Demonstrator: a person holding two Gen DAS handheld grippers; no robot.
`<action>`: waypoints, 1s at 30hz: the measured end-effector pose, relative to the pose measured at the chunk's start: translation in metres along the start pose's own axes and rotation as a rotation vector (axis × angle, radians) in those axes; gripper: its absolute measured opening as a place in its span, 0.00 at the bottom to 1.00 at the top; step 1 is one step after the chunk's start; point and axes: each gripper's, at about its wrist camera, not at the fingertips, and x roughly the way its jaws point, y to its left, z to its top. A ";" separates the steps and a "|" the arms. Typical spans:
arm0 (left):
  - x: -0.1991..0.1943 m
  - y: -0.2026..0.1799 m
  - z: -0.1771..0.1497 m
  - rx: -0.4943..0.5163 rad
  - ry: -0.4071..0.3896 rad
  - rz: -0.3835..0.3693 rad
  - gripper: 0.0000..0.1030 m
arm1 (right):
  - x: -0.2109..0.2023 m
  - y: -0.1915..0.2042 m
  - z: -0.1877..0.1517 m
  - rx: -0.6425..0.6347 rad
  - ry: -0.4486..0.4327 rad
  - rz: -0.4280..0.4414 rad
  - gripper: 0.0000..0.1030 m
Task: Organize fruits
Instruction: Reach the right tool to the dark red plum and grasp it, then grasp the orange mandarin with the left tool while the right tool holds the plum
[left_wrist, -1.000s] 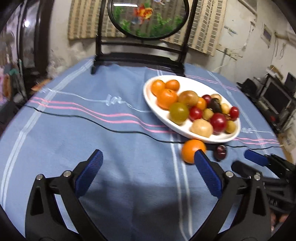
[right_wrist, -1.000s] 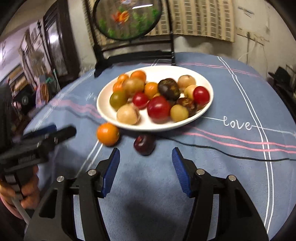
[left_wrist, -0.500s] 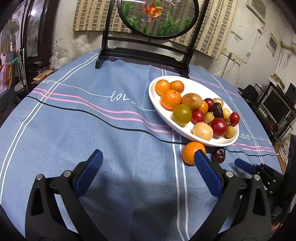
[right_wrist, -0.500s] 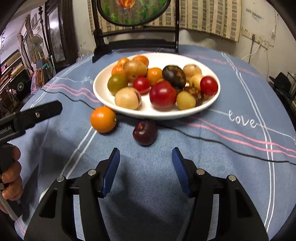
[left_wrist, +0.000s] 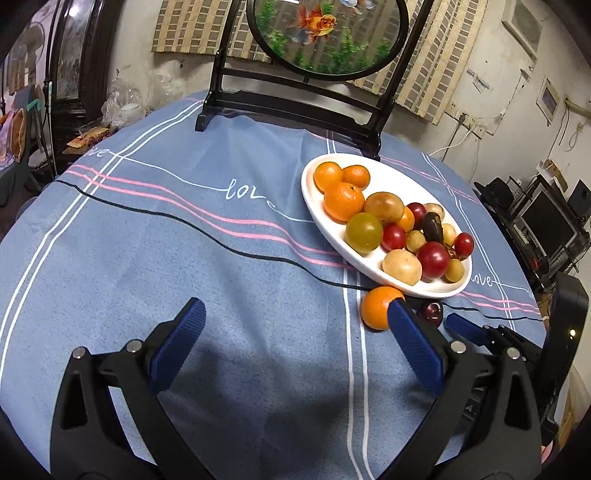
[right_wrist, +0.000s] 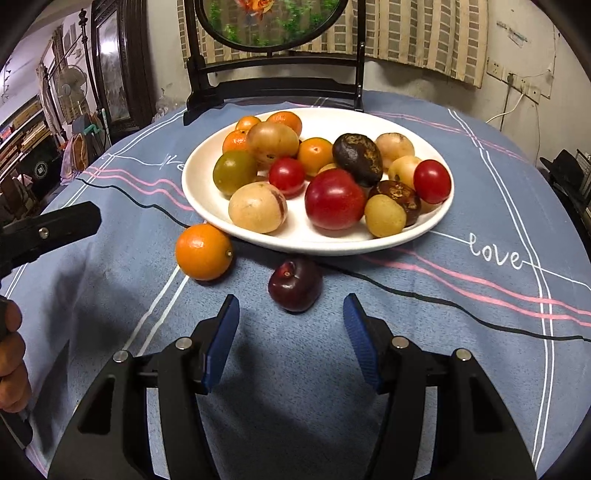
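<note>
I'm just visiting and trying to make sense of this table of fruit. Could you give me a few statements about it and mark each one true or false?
1. The orange lies on the tablecloth, outside the white plate. True.
2. The right gripper is clamped on the dark red fruit. False: its jaws are open and empty, and the fruit lies just ahead of them on the cloth.
3. The plate holds only oranges. False: it also holds red, yellowish, green and dark brown fruits.
4. The left gripper holds nothing. True.
5. The tablecloth is plain blue. False: it has white, pink and black lines and the word "love".
</note>
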 end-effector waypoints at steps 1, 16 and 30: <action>-0.001 0.000 0.000 0.001 -0.004 0.003 0.98 | 0.002 0.000 0.001 0.001 0.004 -0.002 0.58; 0.001 -0.002 -0.001 0.012 0.002 0.019 0.98 | 0.017 0.004 0.016 -0.003 0.024 -0.054 0.48; 0.009 0.000 -0.002 0.011 0.021 0.051 0.98 | 0.013 -0.002 0.013 0.026 0.017 -0.031 0.30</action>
